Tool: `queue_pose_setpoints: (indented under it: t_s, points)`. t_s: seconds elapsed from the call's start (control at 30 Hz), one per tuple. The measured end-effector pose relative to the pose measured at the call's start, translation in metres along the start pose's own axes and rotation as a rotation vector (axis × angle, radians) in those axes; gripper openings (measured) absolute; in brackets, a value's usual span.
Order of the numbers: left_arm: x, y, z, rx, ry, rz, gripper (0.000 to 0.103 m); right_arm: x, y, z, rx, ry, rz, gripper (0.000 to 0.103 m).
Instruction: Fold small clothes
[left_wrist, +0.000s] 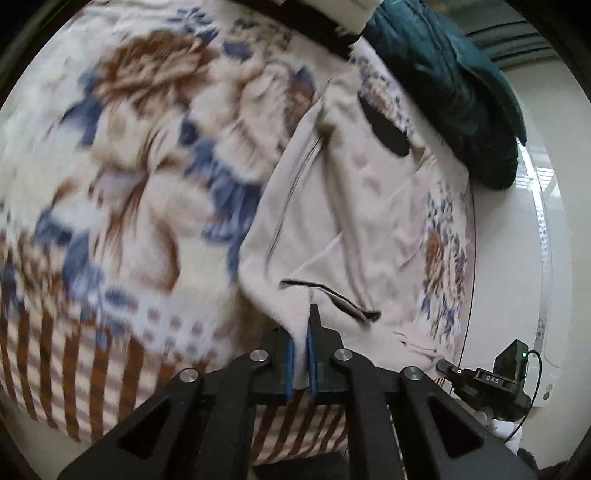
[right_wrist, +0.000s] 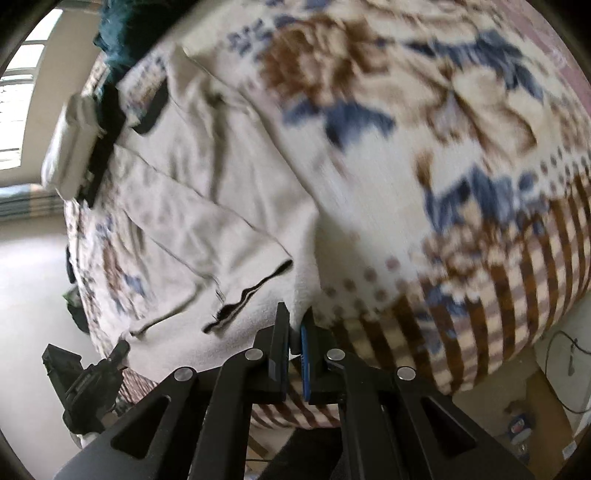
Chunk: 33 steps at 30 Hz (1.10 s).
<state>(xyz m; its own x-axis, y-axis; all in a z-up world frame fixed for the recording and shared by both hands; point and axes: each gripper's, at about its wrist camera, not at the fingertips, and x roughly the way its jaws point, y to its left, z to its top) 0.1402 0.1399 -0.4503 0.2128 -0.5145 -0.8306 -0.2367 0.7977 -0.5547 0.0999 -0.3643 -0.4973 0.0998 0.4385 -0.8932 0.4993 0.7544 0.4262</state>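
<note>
Left wrist view shows the left gripper (left_wrist: 303, 332) with jaws clamped on the near edge of a cream garment (left_wrist: 343, 221) spread on a floral blanket (left_wrist: 129, 166), while the right gripper (right_wrist: 297, 332) pinches another edge of that garment (right_wrist: 192, 206).

Brown-and-blue floral fleece blanket (left_wrist: 140, 155) smeared by motion blur, dark teal quilted garment (left_wrist: 454, 85) cut off at top edge

The cream garment (left_wrist: 343, 221) is soft matt fleecy cloth; the floral blanket (left_wrist: 140, 155) under it is plush and fuzzy. At six o'clock, the left gripper (left_wrist: 302, 354) is matt black plastic with shiny metal pins and blue pads (left_wrist: 290, 365)
</note>
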Motion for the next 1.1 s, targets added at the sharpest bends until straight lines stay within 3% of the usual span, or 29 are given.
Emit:
queue_pose_setpoints:
  t_s: [0.2, 0.4, 0.53, 0.63, 0.7, 0.73, 0.83, 0.93, 1.1]
  points:
    - [0.030, -0.020, 0.059, -0.028, -0.042, 0.011, 0.004, -0.006, 0.022, 0.060, 0.029, -0.069, 0.042, 0.005]
    - [0.084, -0.022, 0.121, -0.083, -0.074, 0.046, 0.005, 0.032, 0.052, 0.123, 0.014, -0.114, 0.037, 0.005]
    - [0.110, -0.007, 0.144, -0.191, 0.002, -0.009, 0.009, 0.057, 0.062, 0.160, 0.024, -0.097, 0.062, 0.007]
    - [0.098, 0.002, 0.143, -0.253, -0.030, -0.068, 0.023, 0.049, 0.057, 0.172, 0.064, -0.130, 0.194, 0.014]
    - [0.084, 0.007, 0.138, -0.271, -0.081, -0.111, 0.044, 0.035, 0.056, 0.173, 0.055, -0.181, 0.230, 0.034]
    - [0.077, 0.009, 0.134, -0.280, -0.105, -0.121, 0.048, 0.027, 0.053, 0.173, 0.050, -0.198, 0.252, 0.038]
    - [0.068, 0.010, 0.127, -0.255, -0.126, -0.091, 0.050, 0.021, 0.059, 0.171, -0.043, -0.195, 0.162, 0.042]
    - [0.071, -0.001, 0.125, -0.131, -0.114, 0.033, 0.050, 0.031, 0.067, 0.169, -0.157, -0.145, 0.019, 0.042]
    - [0.083, -0.017, 0.125, 0.004, -0.096, 0.148, 0.050, 0.052, 0.072, 0.179, -0.248, -0.098, -0.058, 0.042]
